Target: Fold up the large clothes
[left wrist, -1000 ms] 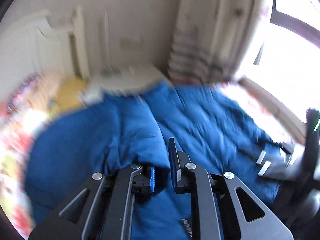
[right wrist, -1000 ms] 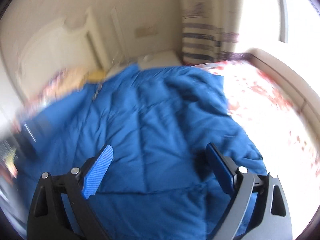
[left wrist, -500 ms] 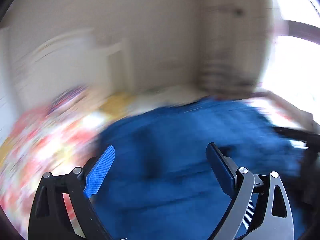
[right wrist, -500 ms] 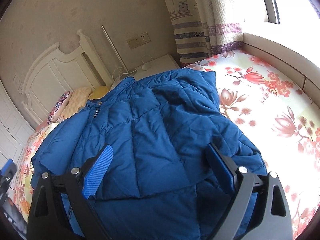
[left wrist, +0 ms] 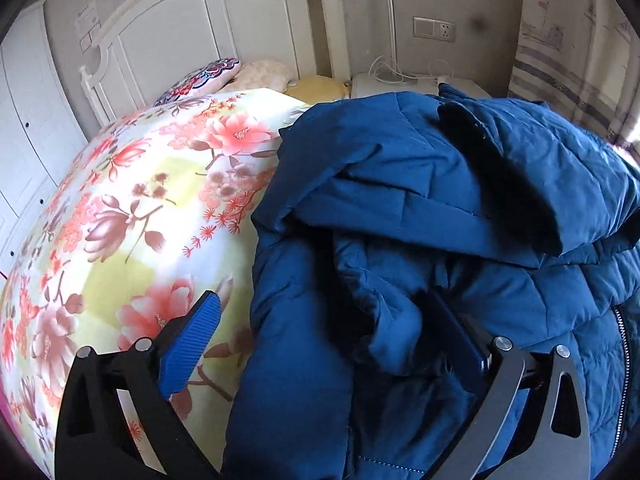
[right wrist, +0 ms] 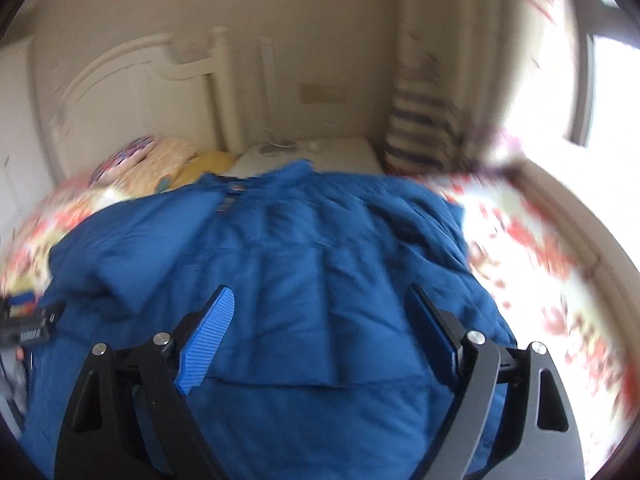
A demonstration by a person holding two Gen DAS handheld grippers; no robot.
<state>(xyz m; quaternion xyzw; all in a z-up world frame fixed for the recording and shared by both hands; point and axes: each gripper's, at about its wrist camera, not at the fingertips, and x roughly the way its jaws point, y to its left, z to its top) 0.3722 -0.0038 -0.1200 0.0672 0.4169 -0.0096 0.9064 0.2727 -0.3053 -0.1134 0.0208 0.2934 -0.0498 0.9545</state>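
My left claw (left wrist: 328, 336) hung with its jaws spreading to their widest, nothing pinched. The blue puffer jacket (left wrist: 440, 208) bulged up between the fingers, and the far finger looked sunk into the folds, but the pads did not press on it. Ahead of that claw one sleeve lay folded across the jacket's body. Off its left finger was only the flowered bedspread (left wrist: 132, 208), and beyond it the pillows (left wrist: 224, 76) and the white headboard (left wrist: 208, 24).

My right claw (right wrist: 324, 332) hovered above the lower half of the jacket (right wrist: 304, 264), jaws wide but easing inward, with quilted cloth below the gap and nothing caught yet. That view was smeared, so I could not read the fine creases. Past its fingertips the collar lay toward the bedside cabinet (right wrist: 320, 152), and a sleeve lay turned in at the left.

As I judged it, the sleeves were in and the jacket was narrowed, roughly midway. Left to do: take the hem and bring it up toward the collar, then flatten the bundle. The padding looked springy, so the folds might creep open.
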